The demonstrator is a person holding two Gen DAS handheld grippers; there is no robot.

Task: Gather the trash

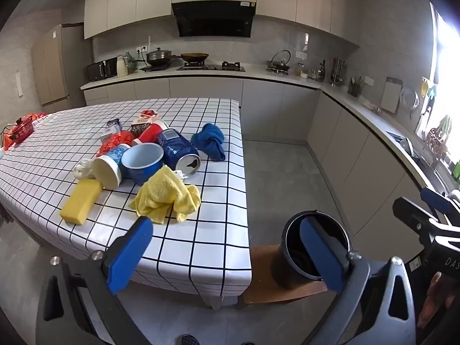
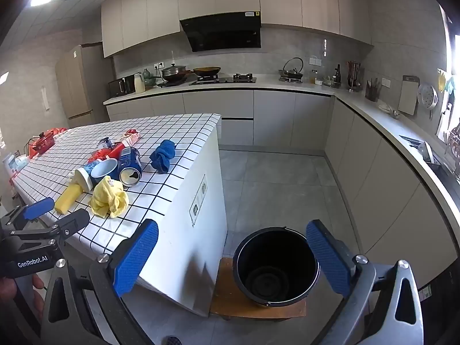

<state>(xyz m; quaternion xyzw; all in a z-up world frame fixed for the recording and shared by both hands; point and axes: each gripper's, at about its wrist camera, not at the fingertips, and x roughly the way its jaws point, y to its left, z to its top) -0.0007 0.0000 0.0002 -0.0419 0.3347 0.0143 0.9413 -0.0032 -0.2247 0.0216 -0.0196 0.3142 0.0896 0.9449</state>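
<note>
Both jaws stand spread wide and hold nothing: the left gripper (image 1: 227,254) hangs off the table's near edge, the right gripper (image 2: 233,261) frames the bucket (image 2: 276,267). That black, round plastic bucket sits on a small wooden stool (image 2: 227,296) on the floor, just beside the table's near right corner; it looks bare inside, so I judge the collecting not yet begun. All the trash lies clustered mid-table: a dented blue can (image 1: 179,153) on its side, two tipped paper cups (image 1: 142,162), red crinkled wrappers (image 1: 116,141) behind. Around them lie a limp yellow cloth (image 1: 166,195), a blocky yellow sponge (image 1: 80,201) and a balled blue cloth (image 1: 211,141) on the gridded white tablecloth (image 1: 201,244).
</note>
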